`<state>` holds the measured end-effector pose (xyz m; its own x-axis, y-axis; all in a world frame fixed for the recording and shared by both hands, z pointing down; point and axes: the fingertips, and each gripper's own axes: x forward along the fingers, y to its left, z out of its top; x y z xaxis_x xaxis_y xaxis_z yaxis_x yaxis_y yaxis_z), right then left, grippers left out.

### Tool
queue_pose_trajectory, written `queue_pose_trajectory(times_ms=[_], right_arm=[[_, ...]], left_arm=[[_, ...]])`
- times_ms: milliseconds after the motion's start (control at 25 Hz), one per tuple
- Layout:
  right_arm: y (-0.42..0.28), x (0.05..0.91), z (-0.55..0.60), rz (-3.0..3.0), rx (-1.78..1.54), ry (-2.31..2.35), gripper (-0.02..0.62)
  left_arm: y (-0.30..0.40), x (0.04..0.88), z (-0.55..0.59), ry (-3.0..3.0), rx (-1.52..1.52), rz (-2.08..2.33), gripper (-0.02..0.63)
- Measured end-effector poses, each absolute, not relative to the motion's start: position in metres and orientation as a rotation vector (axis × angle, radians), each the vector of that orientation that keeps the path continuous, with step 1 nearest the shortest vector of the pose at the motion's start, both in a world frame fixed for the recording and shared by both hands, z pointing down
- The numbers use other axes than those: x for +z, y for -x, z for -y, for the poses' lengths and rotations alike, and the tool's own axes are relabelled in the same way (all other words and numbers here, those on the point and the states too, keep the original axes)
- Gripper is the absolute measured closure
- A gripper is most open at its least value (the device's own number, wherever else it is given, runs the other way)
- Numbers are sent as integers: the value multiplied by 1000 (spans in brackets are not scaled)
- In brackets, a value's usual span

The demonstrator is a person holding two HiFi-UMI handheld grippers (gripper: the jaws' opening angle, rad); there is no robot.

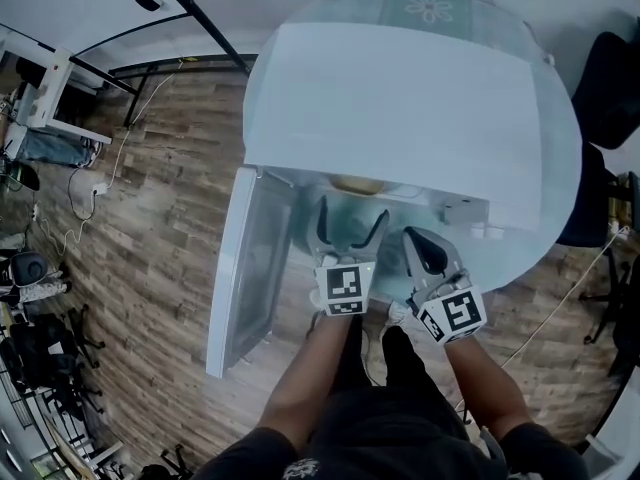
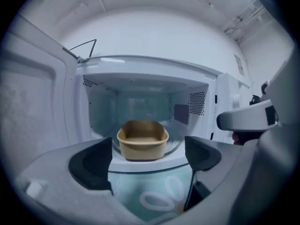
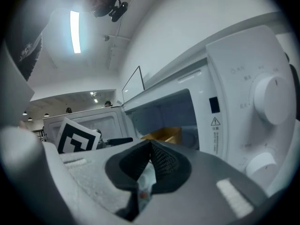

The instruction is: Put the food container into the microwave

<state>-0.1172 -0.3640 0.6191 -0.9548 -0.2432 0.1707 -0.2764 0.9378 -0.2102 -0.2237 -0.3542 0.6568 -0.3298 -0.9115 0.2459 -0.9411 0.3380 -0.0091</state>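
We judge the food container [image 2: 143, 139] light and thin-walled; take it by the rim. Left hand-held gripper [image 2: 149, 150] open, right hand-held gripper [image 3: 149, 149] closed, both empty.

The microwave [image 1: 400, 108] stands on the table [image 1: 565, 208], with its door [image 1: 245, 278] swung out to the left. The food container [image 2: 143, 139] sits inside the cavity, on the glass plate [image 2: 176, 146]. The left gripper [image 1: 352, 220] is just before the opening. The right gripper [image 1: 428, 253] is beside it on the right, near the dials [image 3: 274, 93] at the microwave's right end.
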Motion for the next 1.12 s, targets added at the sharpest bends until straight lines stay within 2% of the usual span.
queue_pose_trajectory(times_ms=[200,400,600,1120], right_arm=[[108,601,358,2973,330,-390,594],[100,580,348,2997,320,-389,594],[96,560,333,3024,320,-347,594],[86,510,304,3104,247,-223,594]], left_arm=[[208,634,329,-1687,212,2402,121],[190,606,309,-1700,223,2414,188],[173,573,294,-1707,221,2479,339],[155,518,257,-1633,184,2608,541]])
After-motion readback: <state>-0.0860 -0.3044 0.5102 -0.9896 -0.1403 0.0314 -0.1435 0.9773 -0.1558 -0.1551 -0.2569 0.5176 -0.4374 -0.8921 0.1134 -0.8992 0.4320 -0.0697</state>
